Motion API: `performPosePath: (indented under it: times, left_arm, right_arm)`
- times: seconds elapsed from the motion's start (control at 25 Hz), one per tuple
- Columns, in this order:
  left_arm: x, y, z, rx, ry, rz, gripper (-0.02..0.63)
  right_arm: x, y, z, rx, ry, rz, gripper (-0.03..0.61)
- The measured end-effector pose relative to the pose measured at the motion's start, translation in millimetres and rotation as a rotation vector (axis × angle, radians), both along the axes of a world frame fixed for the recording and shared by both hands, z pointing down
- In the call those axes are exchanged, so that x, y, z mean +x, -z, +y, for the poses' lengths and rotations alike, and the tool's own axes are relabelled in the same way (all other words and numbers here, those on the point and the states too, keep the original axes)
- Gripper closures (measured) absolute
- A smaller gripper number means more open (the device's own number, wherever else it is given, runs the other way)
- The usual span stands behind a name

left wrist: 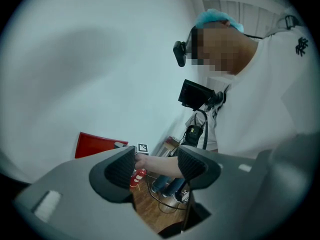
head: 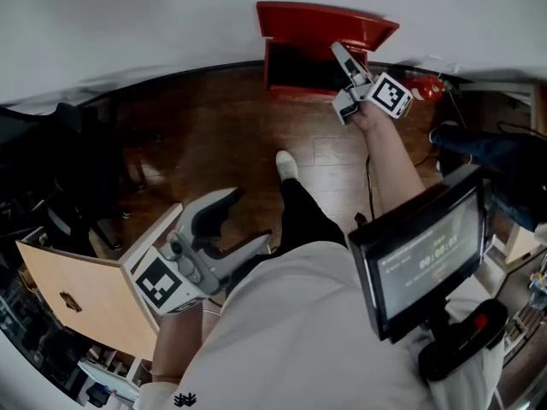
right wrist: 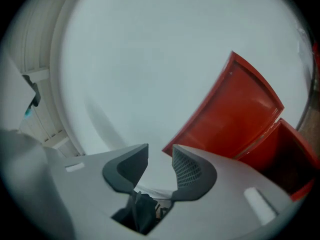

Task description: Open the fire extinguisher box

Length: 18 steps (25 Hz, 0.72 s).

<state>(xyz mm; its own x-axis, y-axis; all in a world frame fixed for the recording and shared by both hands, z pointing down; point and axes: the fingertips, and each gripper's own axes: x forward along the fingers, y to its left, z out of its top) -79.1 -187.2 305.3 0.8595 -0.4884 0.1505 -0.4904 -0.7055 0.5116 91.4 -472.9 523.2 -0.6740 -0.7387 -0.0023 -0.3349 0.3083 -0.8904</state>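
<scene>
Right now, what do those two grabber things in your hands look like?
Both are pale grey plastic. The left gripper and right gripper each have two curved jaws lined with dark ribbed pads. Each carries a white cube printed with black square markers. The person wears a white top.

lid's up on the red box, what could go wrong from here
The lid stands raised and the right hand-held gripper has its jaws apart on nothing, so the lid may drop shut. The red extinguisher sits close beside that arm; pulling back carelessly could knock it.
</scene>
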Motion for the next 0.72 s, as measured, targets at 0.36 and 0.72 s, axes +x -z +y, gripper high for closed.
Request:
performPosePath:
  times: [0.36,0.72]
  left_arm:
    - [-18.9,29.2,116.0,0.162,-0.118,0.046,0.351]
    - [-56.6,50.6,277.3,0.237,-0.198,0.130,0.362]
  right_arm:
    - [-43.4,90.9,158.9,0.183,0.085,0.227,0.448]
    - [-89.2,177.3,372.8,0.354,0.085,0.338,0.448]
